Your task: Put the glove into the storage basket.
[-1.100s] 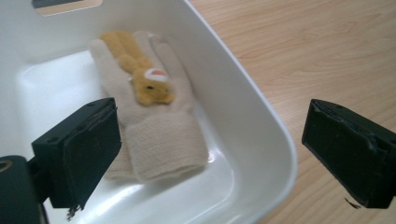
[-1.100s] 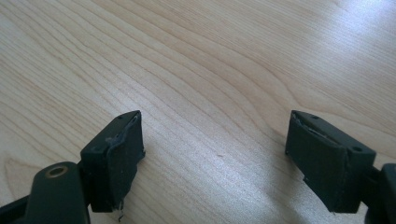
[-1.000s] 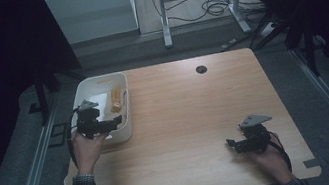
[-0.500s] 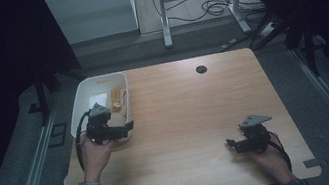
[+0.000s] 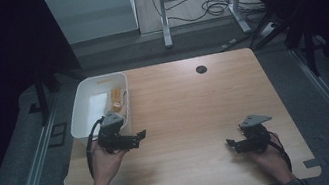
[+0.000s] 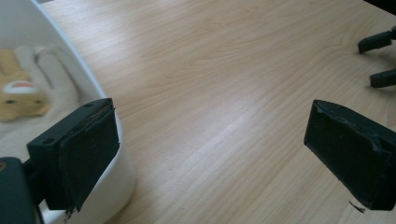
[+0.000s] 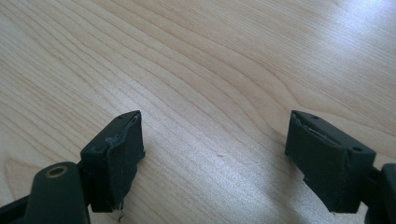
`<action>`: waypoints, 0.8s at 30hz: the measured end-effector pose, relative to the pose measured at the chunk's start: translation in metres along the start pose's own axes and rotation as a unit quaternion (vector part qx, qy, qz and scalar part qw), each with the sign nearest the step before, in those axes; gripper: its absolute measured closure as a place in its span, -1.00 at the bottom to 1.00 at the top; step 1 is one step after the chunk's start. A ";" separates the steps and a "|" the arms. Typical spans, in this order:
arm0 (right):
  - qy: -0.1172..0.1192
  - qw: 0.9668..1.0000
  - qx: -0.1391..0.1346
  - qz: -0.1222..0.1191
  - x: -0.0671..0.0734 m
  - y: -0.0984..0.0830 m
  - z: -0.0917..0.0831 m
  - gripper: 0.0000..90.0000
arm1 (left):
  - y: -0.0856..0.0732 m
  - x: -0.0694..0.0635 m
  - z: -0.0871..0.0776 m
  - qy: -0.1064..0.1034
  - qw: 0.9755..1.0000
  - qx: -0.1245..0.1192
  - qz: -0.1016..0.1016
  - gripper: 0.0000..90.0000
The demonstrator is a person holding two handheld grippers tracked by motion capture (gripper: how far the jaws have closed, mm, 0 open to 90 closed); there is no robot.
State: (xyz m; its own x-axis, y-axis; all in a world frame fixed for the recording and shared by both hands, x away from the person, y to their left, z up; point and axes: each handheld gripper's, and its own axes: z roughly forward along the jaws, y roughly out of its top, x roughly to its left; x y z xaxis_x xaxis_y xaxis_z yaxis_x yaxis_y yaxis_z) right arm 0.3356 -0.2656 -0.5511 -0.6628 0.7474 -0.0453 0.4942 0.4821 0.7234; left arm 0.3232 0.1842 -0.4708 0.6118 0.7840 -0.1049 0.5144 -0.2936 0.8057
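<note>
Now the left gripper [image 5: 140, 135] is hovering with jaws spread and empty just beside the white bin [image 5: 86, 116], where a yellow plush toy [image 6: 17, 95] is lying to its left; the right gripper [image 5: 230, 144], also spread, is resting well apart.

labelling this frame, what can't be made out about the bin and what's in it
- Yellow-and-white soft item in the white bin: left gripper view shows part of it, cut off by the left edge and the bin wall; what it is cannot be told.
- The same contents in the high view: too small and dim to identify or count.
- Bin's near end, high view: hidden behind the left gripper.
- Small dark round mark on the table: too small to tell.
</note>
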 end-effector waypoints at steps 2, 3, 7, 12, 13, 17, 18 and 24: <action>0.000 1.000 0.000 0.000 0.000 0.000 0.000 -0.57 | -0.002 -0.002 0.001 -0.005 1.000 -0.002 0.001 -0.93; 0.000 1.000 0.000 0.000 0.000 0.000 0.000 -0.57 | -0.004 -0.005 0.003 -0.010 1.000 -0.003 0.003 -0.93; 0.000 1.000 0.000 0.000 0.000 0.000 0.000 -0.57 | -0.014 -0.015 0.008 -0.020 1.000 -0.003 0.011 -0.93; 0.000 1.000 0.000 0.000 0.000 0.000 0.000 -0.57 | -0.025 -0.024 0.015 -0.027 0.999 0.000 0.019 -0.93; 0.000 1.000 0.000 0.000 0.000 0.000 0.000 -0.57 | -0.028 -0.025 0.017 -0.029 0.999 0.001 0.022 -0.93; 0.000 1.000 0.000 0.000 0.000 0.000 0.000 -0.57 | -0.040 -0.030 0.026 -0.035 0.999 0.007 0.032 -0.95; 0.000 1.000 0.000 0.000 0.000 0.000 0.000 -0.57 | -0.043 -0.030 0.028 -0.037 0.999 0.011 0.035 -0.95; 0.001 1.000 0.000 0.002 0.000 0.000 0.000 -0.57 | -0.059 -0.032 0.038 -0.047 0.998 0.023 0.044 -0.97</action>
State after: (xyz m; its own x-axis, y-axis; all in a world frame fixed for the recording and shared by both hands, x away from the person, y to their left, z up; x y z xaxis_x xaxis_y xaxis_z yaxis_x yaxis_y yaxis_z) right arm 0.3355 -0.2654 -0.5511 -0.6620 0.7484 -0.0415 0.4970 0.4796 0.7232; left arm 0.2962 0.1556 -0.5374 0.7079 0.7003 -0.0914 0.4826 -0.3851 0.7866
